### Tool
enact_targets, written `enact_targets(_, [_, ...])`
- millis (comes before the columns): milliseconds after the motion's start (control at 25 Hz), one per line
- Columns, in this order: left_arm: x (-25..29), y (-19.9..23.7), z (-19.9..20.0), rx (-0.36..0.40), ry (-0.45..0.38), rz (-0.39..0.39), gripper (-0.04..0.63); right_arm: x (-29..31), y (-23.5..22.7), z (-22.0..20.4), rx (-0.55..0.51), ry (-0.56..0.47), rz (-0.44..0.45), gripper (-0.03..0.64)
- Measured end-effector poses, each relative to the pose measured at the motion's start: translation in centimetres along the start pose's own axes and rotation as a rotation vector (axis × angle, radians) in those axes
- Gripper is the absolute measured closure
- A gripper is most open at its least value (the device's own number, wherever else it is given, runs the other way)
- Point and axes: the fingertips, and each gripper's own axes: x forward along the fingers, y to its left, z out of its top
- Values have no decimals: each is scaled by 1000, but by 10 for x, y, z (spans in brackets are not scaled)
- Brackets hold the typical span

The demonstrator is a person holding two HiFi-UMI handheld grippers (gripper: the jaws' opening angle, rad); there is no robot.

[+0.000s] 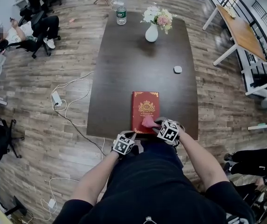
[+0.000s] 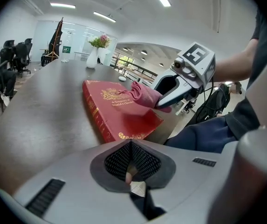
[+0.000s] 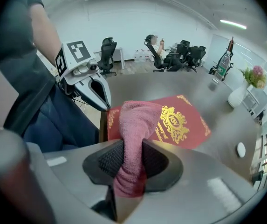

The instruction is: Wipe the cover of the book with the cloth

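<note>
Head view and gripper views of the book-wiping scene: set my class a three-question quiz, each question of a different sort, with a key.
1. True or false: the right gripper is shut on the pink cloth.
2. Where does the red book lie? A: at the near edge of the table. B: beside the bottle. C: on the floor.
3. Fill in: the flowers stand in a white ____.

Key: 1 true; 2 A; 3 vase.
</note>
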Motion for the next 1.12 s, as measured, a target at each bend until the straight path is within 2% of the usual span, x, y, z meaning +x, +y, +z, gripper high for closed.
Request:
enact_targets(240, [0, 2, 0, -45, -19, 26, 600, 24, 30, 49, -89, -25, 78, 505])
enact_targets(400, [1, 0, 0, -66, -17, 38, 600, 40, 41, 66, -124, -29, 109, 503])
enact_targets(880, [-2, 4, -1, -112, 2, 110, 600, 74, 55, 82, -173, -37, 185, 503])
enact_targets(1120, [-4, 5, -2, -146, 22, 164, 600, 75, 56, 83, -164, -78, 235, 505])
